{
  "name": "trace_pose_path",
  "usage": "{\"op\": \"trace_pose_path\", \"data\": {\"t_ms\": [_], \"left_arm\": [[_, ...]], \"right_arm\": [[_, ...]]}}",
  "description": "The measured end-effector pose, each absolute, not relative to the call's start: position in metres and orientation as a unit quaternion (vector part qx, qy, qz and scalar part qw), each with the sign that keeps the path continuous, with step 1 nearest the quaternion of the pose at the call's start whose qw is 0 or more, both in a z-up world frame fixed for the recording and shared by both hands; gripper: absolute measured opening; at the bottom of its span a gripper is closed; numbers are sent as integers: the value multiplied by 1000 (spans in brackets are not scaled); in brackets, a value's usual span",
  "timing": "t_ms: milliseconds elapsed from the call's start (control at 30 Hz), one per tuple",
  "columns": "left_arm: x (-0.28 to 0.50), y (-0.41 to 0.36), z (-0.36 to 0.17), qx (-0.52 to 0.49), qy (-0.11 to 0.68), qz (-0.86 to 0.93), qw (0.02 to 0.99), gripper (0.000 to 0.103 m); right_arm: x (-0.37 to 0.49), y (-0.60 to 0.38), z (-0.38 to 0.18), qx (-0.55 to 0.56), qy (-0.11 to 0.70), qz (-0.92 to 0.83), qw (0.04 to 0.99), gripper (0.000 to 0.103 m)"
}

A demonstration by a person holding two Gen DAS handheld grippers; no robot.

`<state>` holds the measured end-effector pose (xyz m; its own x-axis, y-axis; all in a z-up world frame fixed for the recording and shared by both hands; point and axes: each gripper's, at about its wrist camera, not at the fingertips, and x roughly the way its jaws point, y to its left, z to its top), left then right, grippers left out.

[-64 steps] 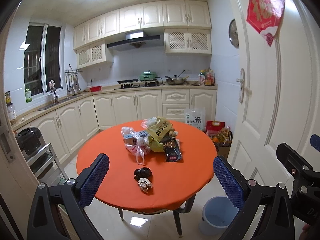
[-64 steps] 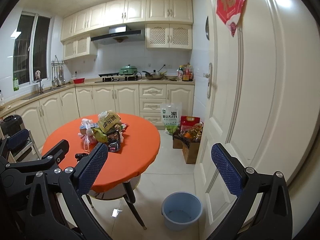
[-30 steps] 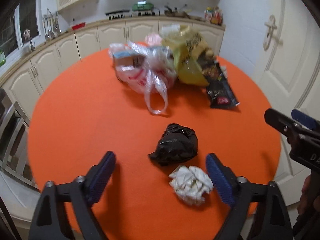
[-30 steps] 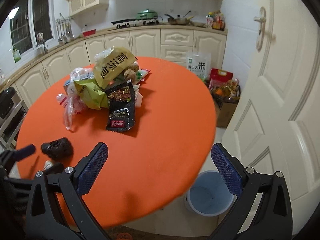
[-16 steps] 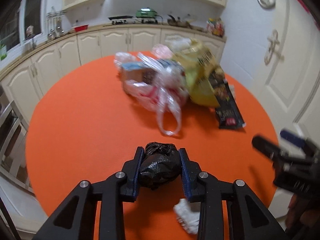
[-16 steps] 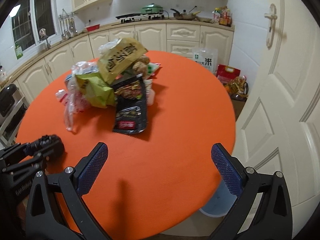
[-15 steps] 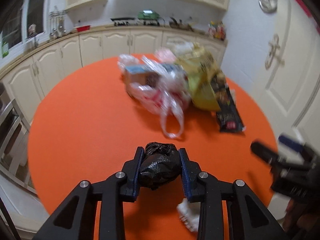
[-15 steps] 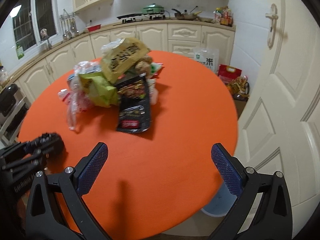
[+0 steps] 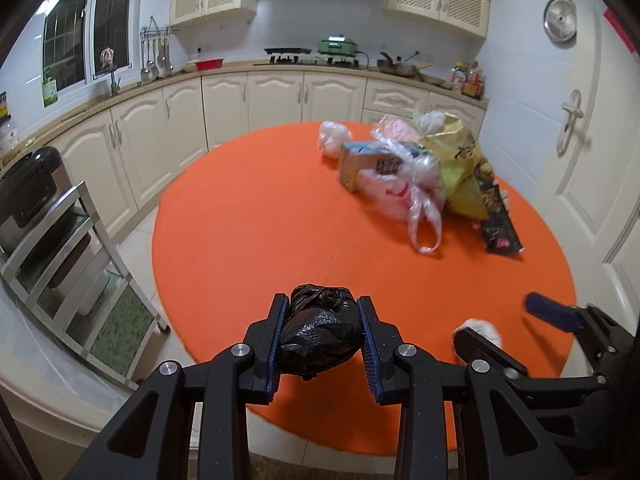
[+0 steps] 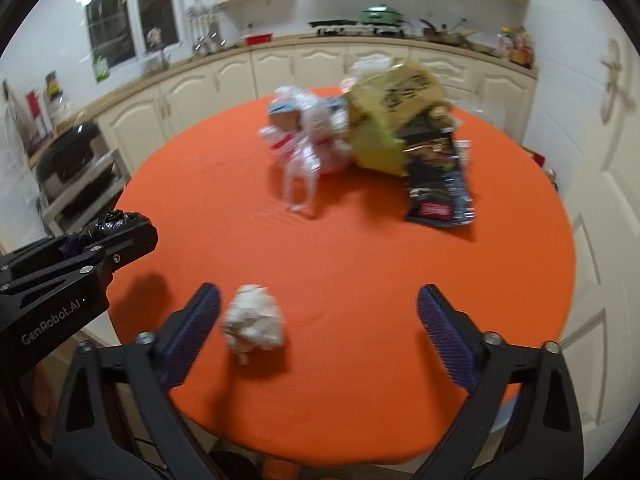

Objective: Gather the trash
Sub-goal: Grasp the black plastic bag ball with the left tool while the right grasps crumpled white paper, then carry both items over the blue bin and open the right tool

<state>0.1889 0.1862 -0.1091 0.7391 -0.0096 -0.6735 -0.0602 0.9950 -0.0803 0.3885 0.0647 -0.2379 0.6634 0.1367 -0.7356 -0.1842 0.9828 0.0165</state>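
My left gripper (image 9: 322,338) is shut on a crumpled black plastic bag (image 9: 316,336) and holds it above the near left edge of the round orange table (image 9: 280,216). In the right wrist view the left gripper (image 10: 104,236) shows at the left with the black bag (image 10: 114,220) in it. My right gripper (image 10: 318,332) is open low over the near table edge. A crumpled white paper ball (image 10: 254,322) lies on the table just inside its left finger. The ball (image 9: 480,328) also peeks from behind the right gripper (image 9: 532,328) in the left wrist view.
A pile of plastic bags and snack packets (image 9: 420,172) lies at the far side of the table, with a black packet (image 10: 438,188) at its right. Cream cabinets (image 9: 280,92) run along the back. A metal rack (image 9: 60,264) stands left; a white door (image 9: 580,152) stands right.
My left gripper has lifted the black bag and swung left toward the table's near edge. My right gripper has dropped low and moved in around the white paper ball.
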Motion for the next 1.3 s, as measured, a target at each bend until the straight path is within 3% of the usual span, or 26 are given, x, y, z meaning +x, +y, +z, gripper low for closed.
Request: {"op": "trace_pose_path", "data": {"t_ms": [100,200,333,567,867,1067,1300], "left_arm": [[184,186,-110,-50,364,7,930,30],[185,186,-108,-51,365,-2,930,30],[188,173,-104,-42,361,-20,931,30],[188,128,-88,-23,348,-58,935,30],[184,-7,-72,8,330,-177,927,30],[189,-108,-87,22,353,-274,894,30],[224,-165,-124,49,381,-285,878,30]], "right_arm": [[391,71,-246,-32,413,88,906,70],[389,74,-246,-48,402,75,911,45],[385,74,-245,-63,395,75,913,26],[372,37,-232,-39,373,53,926,25],[323,-113,-197,2,343,-77,936,25],[319,-214,-228,40,380,-134,914,26],[330,-278,-270,70,402,-149,901,30]]}}
